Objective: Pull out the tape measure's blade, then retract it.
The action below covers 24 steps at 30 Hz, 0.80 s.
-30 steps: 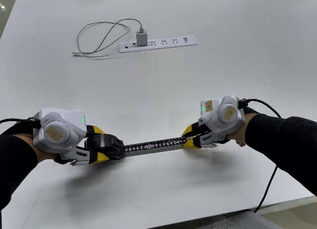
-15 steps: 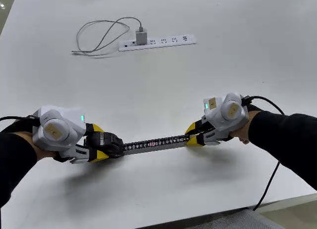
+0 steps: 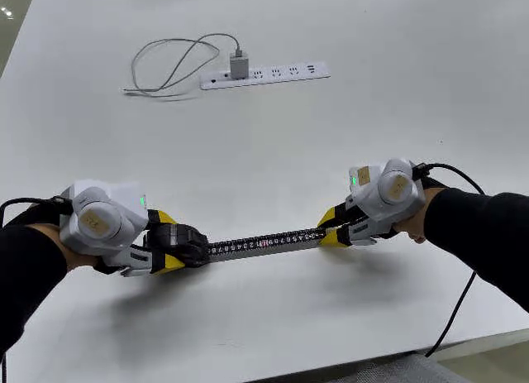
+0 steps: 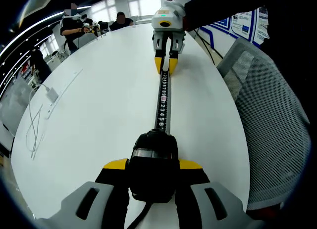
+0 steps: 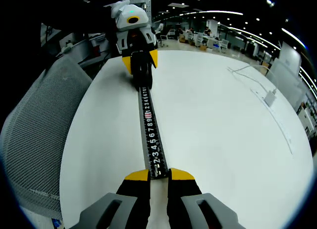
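Note:
The black tape measure case (image 3: 183, 243) (image 4: 153, 162) sits between the yellow-tipped jaws of my left gripper (image 3: 168, 241) (image 4: 152, 164), which is shut on it just above the white table. Its dark numbered blade (image 3: 264, 243) (image 4: 163, 98) (image 5: 150, 135) runs out to the right in a straight line. My right gripper (image 3: 332, 227) (image 5: 158, 175) is shut on the blade's free end. Each gripper faces the other: the right one (image 4: 166, 65) at the far end in the left gripper view, the left one with the case (image 5: 139, 61) in the right gripper view.
A white power strip (image 3: 264, 73) with a plugged-in charger and a looped grey cable (image 3: 169, 60) lies at the far side of the table (image 3: 347, 126). A grey mesh chair (image 4: 277, 130) (image 5: 34, 135) stands at the table's near edge. People sit at the far end (image 4: 74, 23).
My right gripper has moved further right with the blade's end, so more of the blade is out. The left gripper and case have stayed about where they were.

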{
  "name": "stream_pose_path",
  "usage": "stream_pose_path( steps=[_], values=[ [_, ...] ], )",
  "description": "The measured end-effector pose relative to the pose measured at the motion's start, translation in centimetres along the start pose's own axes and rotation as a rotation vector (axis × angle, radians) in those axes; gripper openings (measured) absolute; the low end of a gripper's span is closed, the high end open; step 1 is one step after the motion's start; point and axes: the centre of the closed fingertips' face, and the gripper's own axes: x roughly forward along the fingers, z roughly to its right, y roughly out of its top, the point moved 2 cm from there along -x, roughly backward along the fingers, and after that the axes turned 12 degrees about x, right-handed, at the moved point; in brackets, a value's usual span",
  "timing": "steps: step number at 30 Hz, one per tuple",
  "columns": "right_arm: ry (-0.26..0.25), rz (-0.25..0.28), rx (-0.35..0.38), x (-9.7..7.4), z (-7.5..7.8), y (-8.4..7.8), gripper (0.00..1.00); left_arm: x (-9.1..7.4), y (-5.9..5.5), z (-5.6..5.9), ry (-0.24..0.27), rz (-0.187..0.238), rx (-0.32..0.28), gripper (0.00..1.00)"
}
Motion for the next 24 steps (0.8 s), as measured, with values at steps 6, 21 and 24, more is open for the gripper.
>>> stream_pose_path(
  steps=[6,21,24],
  values=[
    [-0.003,-0.01,-0.005,-0.32,0.07,-0.38,0.08,0.01,0.09,0.09,0.0,-0.001,0.0,0.3],
    [0.0,-0.026,-0.001,-0.49,0.33,-0.63,0.08,0.02,0.13,0.11,0.001,0.008,-0.008,0.3],
    [0.001,-0.027,-0.002,-0.51,0.32,-0.63,0.08,0.06,0.09,0.06,0.001,0.009,-0.009,0.3]
  ],
)
